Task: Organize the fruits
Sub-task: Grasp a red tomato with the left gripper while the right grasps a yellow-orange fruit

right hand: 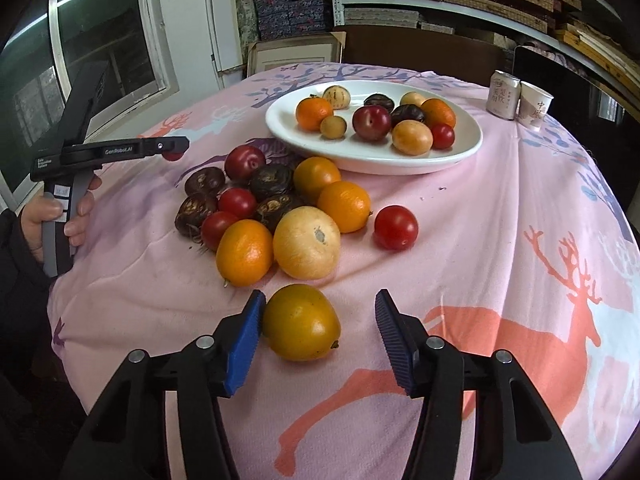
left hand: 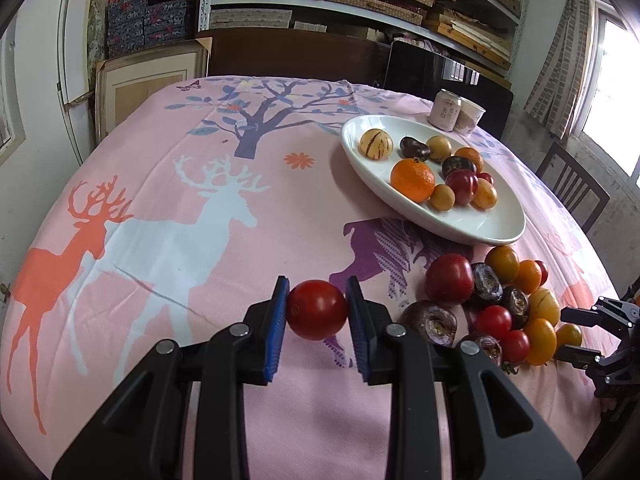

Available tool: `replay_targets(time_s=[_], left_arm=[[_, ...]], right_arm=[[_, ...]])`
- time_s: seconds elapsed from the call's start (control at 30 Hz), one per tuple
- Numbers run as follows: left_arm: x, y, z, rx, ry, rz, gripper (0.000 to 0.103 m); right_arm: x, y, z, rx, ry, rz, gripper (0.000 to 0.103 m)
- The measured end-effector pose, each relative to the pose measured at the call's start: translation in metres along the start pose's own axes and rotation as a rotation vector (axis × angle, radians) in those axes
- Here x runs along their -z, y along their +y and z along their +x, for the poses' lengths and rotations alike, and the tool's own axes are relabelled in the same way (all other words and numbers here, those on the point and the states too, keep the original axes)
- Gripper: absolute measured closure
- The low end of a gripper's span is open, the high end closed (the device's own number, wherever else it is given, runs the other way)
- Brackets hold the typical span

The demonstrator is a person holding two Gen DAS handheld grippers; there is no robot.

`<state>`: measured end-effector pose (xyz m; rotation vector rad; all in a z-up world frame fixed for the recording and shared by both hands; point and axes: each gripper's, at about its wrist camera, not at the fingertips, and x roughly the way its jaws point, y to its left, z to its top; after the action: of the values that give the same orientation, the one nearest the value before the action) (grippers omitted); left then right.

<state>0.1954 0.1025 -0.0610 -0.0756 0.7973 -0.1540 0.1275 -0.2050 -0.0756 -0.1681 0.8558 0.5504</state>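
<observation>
The left gripper is clamping 1 red tomato above the table, needing carrying right to the white plate. The right gripper, half-wide, is straddling 1 yellow fruit, needing squeezing.

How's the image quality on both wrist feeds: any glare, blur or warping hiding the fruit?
Left wrist: window at the right is blown out, the plate and the red tomato stay sharp. Right wrist: even light, yellow fruit between the fingers crisp. Both views: strong fisheye bending and dark corners.
</observation>
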Motion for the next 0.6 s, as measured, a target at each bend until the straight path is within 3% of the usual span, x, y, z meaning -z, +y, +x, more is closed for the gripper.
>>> replay_targets(time_s=[0.1,0.37,0.6], left_arm=[[0.0,0.0,0.001,0.001,0.003,-0.001,0.075],[0.0,-0.001,-0.001,0.001,-0.01,0.006,0.075],[0.0,0.0,-0.003,-0.004,-0.017,0.003,0.075]], right_arm=[[0.002,0.001,0.001,-0.04,0.009,-0.003,0.066],[0.004,-0.011,-0.011,-0.092,-0.062,0.054,0.066],[0.003,-0.02,-0.016,-0.078,-0.098,0.105,0.066]])
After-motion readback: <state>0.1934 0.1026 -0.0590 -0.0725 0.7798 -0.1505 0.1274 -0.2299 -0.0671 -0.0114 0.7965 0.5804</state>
